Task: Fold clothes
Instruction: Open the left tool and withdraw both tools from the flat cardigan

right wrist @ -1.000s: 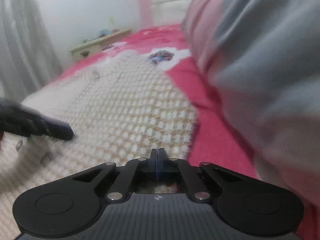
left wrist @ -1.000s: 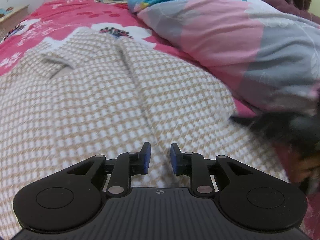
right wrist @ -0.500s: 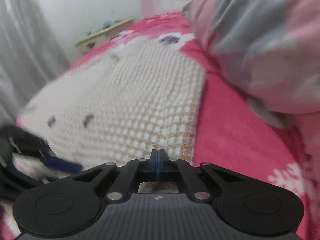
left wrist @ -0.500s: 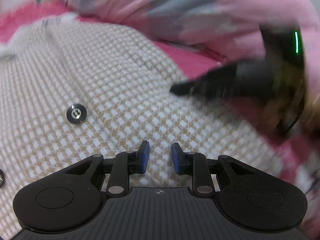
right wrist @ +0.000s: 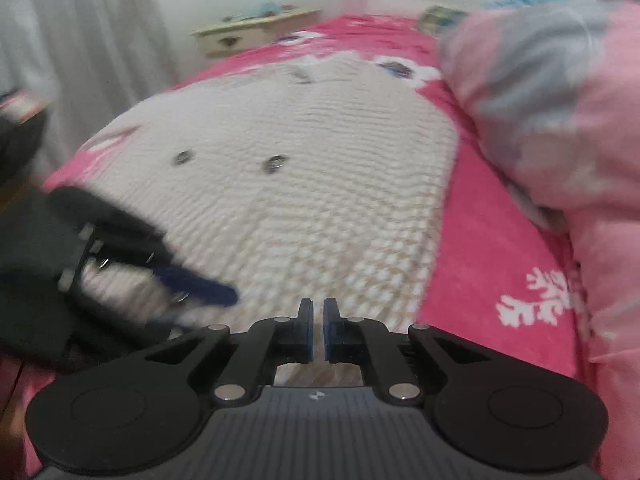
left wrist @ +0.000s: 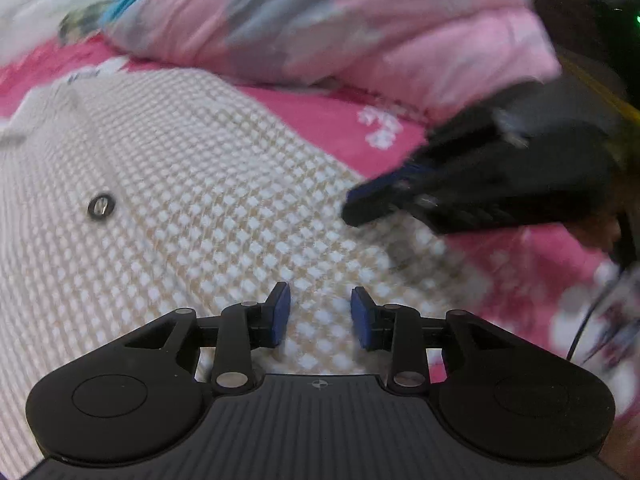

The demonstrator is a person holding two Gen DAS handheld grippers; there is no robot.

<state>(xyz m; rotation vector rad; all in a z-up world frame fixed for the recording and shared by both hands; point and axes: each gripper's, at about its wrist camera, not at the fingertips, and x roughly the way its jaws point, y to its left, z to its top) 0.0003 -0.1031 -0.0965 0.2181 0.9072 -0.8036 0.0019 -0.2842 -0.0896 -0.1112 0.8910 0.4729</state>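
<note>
Our checked jacket lies flat on the pink bed, beside the quilt. Our left gripper has just been widening, nothing between its fingers; the right gripper is barely ajar, empty. We risk pinching only one layer at the hem, dragging the jacket crooked.

Nubbly woven cloth jacket, shiny metal buttons

A bed with a pink flowered sheet carries everything. Directly ahead of both grippers a beige-and-white checked garment with metal buttons lies flat on it. A pink-and-grey quilt is piled to their right, on the sheet.
</note>
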